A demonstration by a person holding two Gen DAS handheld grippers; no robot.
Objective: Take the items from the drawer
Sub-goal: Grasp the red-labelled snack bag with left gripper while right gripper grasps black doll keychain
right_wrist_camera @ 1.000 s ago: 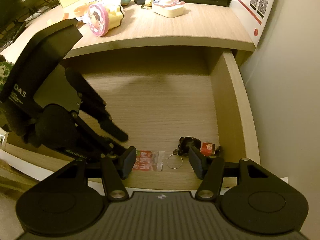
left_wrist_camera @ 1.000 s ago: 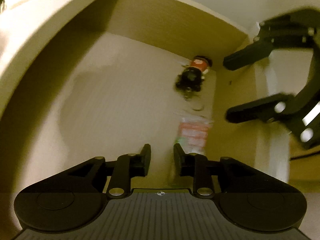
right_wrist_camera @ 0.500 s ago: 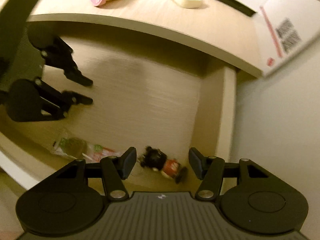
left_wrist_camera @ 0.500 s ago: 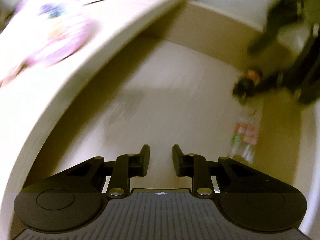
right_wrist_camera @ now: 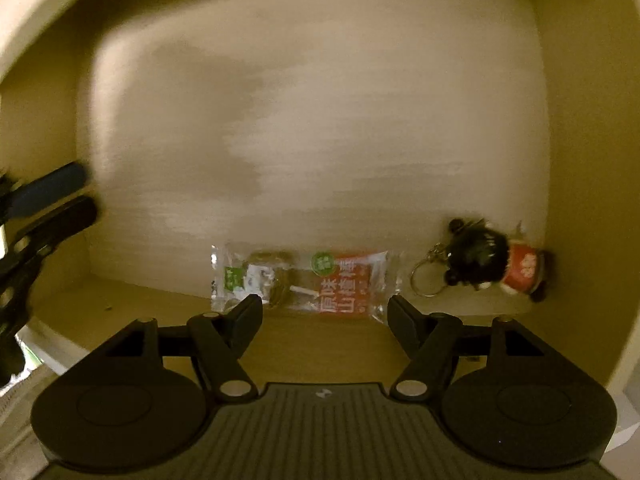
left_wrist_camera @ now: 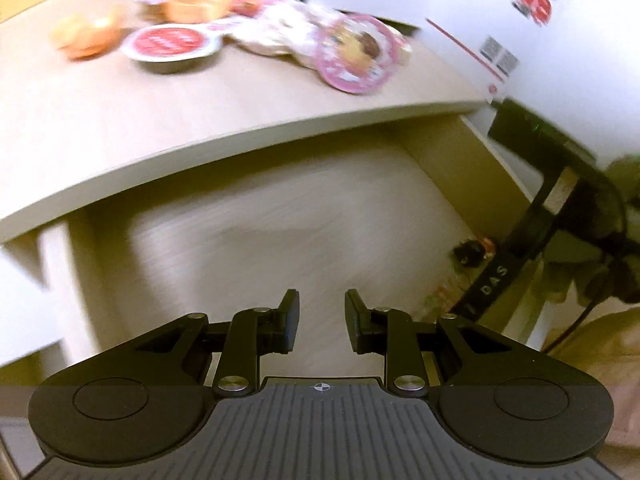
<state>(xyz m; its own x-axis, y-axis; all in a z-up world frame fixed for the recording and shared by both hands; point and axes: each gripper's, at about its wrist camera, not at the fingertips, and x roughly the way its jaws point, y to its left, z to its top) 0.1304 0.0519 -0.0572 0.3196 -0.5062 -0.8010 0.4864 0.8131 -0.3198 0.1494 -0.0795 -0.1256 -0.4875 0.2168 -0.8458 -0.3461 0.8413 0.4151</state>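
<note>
Right wrist view: reaching into the drawer (right_wrist_camera: pixel 538 128) for the packet (right_wrist_camera: pixel 308 278), probably the next item out. Right gripper (right_wrist_camera: pixel 325 306) opening, jaws wide, nothing between them. Next: down over the packet, then closing. Clear wrapper, orange label, flat against the near wall; keychain (right_wrist_camera: pixel 494 258) in the corner beside it. Left gripper (left_wrist_camera: pixel 322 318) narrow, empty.

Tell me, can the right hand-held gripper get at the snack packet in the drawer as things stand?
Probably yes. The right hand-held gripper is opening right above the snack packet, nothing between its jaws yet. The packet lies flat and uncovered, the keychain is off to one side, and the left hand-held gripper stays clear.
</note>
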